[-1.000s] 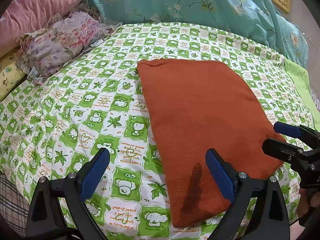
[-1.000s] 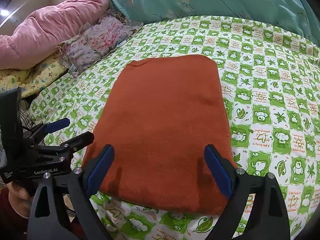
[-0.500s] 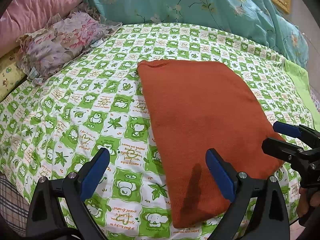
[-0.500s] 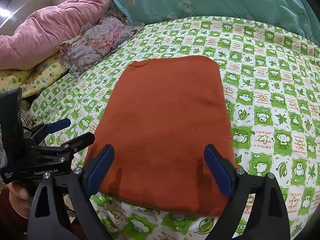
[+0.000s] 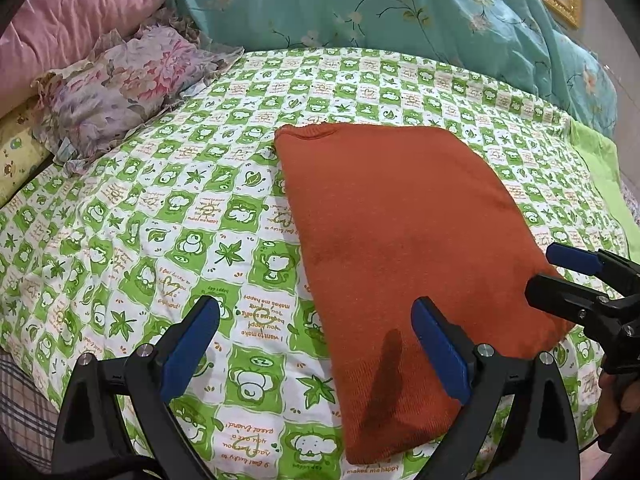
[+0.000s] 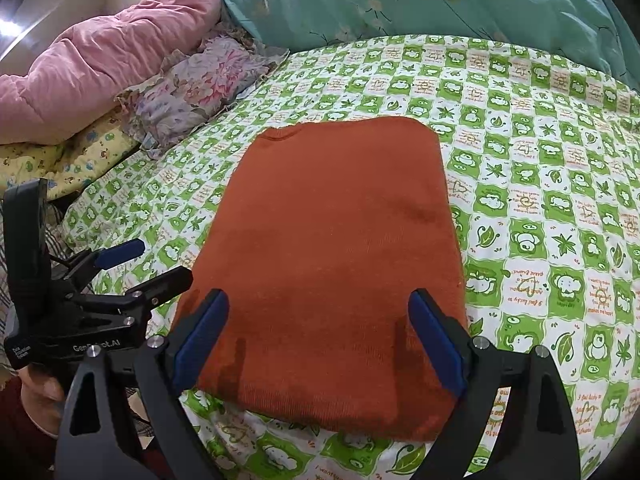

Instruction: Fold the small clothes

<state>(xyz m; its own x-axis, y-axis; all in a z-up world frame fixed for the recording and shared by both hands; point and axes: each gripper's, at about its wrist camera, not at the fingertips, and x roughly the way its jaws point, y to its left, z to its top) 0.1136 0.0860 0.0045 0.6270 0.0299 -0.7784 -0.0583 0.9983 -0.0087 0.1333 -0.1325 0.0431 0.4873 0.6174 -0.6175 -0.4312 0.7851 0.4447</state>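
Observation:
A rust-orange knit garment [image 5: 400,240] lies folded into a flat rectangle on the green-and-white checked bedsheet [image 5: 160,208]; it also shows in the right wrist view [image 6: 336,248]. My left gripper [image 5: 316,344] is open and empty, just above the garment's near left corner, one finger over the sheet and one over the cloth. My right gripper [image 6: 320,336] is open and empty, straddling the garment's near edge. Each gripper shows in the other's view: the right one [image 5: 568,280] at the garment's near right corner, the left one [image 6: 140,268] at its left side.
A floral ruffled pillow [image 5: 120,92] and a pink quilt [image 5: 72,16] lie at the back left. A teal flowered duvet [image 5: 400,20] runs along the back. A yellow printed cushion [image 6: 60,160] is at the left. The bed's near edge is just below the grippers.
Both grippers have drawn back a little toward the near edge, so the garment sits slightly farther away in both views. The garment has not moved and both grippers stay open.

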